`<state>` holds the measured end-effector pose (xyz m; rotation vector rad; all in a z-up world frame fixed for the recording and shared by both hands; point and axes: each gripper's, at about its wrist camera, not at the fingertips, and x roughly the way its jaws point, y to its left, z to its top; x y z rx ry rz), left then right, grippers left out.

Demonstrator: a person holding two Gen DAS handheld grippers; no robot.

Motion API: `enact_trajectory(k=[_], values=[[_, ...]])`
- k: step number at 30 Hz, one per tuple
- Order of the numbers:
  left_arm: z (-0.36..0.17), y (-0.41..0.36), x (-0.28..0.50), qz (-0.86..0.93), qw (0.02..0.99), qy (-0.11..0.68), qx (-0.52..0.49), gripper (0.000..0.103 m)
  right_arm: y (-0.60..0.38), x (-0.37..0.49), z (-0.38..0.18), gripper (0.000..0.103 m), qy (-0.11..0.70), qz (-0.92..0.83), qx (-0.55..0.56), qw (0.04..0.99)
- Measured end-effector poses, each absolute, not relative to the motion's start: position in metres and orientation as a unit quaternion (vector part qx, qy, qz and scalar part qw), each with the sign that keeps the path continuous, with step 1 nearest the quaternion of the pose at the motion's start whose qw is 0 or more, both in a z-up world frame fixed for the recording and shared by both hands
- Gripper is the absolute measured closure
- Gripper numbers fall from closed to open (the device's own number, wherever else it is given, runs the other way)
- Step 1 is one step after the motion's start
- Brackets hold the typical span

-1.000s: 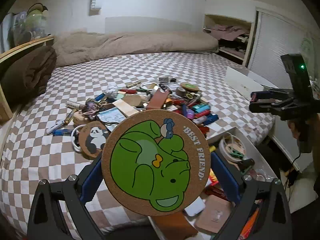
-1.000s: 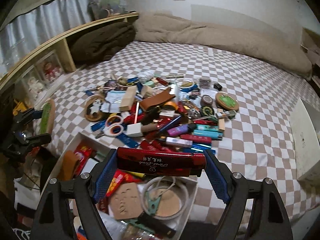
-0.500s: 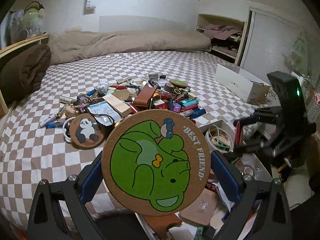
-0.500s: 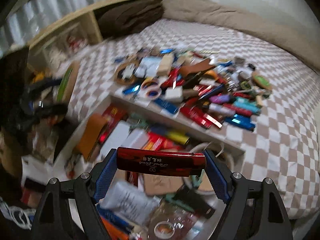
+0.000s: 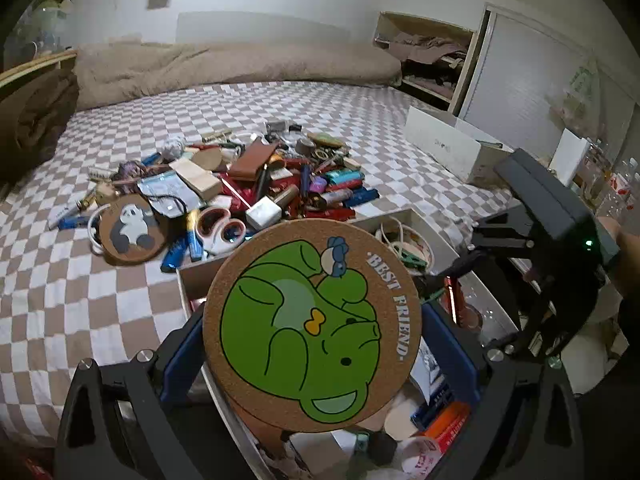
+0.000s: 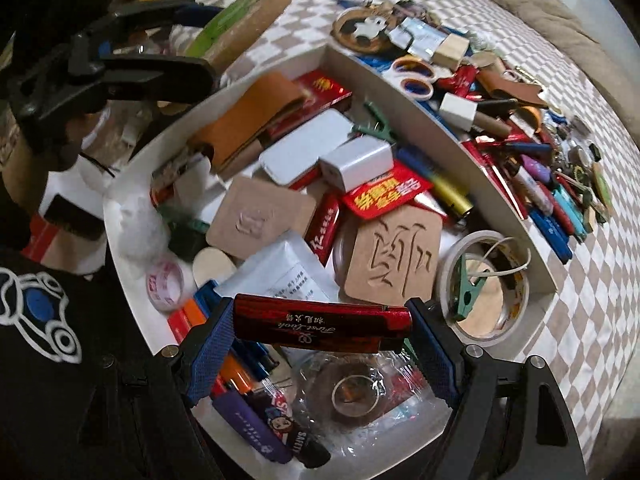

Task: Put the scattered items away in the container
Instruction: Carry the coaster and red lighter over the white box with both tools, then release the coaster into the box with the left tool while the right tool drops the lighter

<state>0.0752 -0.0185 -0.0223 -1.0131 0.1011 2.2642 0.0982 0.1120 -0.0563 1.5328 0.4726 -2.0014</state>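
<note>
Right hand-held gripper point(image 6: 320, 330) grips red lighter point(image 6: 322, 323) over crammed container point(image 6: 404, 92)

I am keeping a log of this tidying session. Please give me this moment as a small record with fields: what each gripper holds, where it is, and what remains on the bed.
left gripper: shut on cork coaster, above white box
right gripper: shut on red bar, above the box
box contents: many items, including carved wooden tile
left on bed: pile with panda coaster and scissors

Both wrist views close above container point(image 6: 448, 136).
</note>
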Motion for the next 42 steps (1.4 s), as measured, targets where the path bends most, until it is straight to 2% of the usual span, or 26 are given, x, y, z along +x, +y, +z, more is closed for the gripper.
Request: enact_trajectory(k=[5,7,8,14,24,28,38,42], values=[[-0.032,-0.015,0.08,0.854,0.325,0.048,-0.404,0.003,0.116,0.093,-0.065,0.018,0.159,-0.74,0.584,0.293],[-0.037,-0.013,0.081,0.85,0.324,0.056,-0.412,0.003,0.119,0.093,-0.064,0.007,0.15,-0.742,0.583,0.294],[-0.039,-0.012,0.081,0.848,0.323,0.063,-0.416,0.003,0.12,0.094,-0.063,0.005,0.149,-0.744,0.581,0.294],[-0.055,0.0,0.081,0.833,0.312,0.114,-0.443,0.003,0.128,0.102,-0.058,0.005,0.134,-0.752,0.574,0.296],[-0.089,0.036,0.084,0.779,0.301,0.26,-0.485,0.003,0.141,0.098,-0.053,0.004,0.106,-0.767,0.567,0.279],[-0.099,0.048,0.086,0.758,0.315,0.285,-0.495,0.003,0.145,0.101,-0.053,0.004,0.096,-0.771,0.566,0.277],[-0.103,0.062,0.093,0.725,0.361,0.262,-0.524,0.003,0.15,0.097,-0.061,0.004,0.081,-0.774,0.562,0.279],[-0.096,0.054,0.088,0.724,0.368,0.214,-0.542,0.003,0.15,0.098,-0.061,0.005,0.081,-0.775,0.561,0.279]])
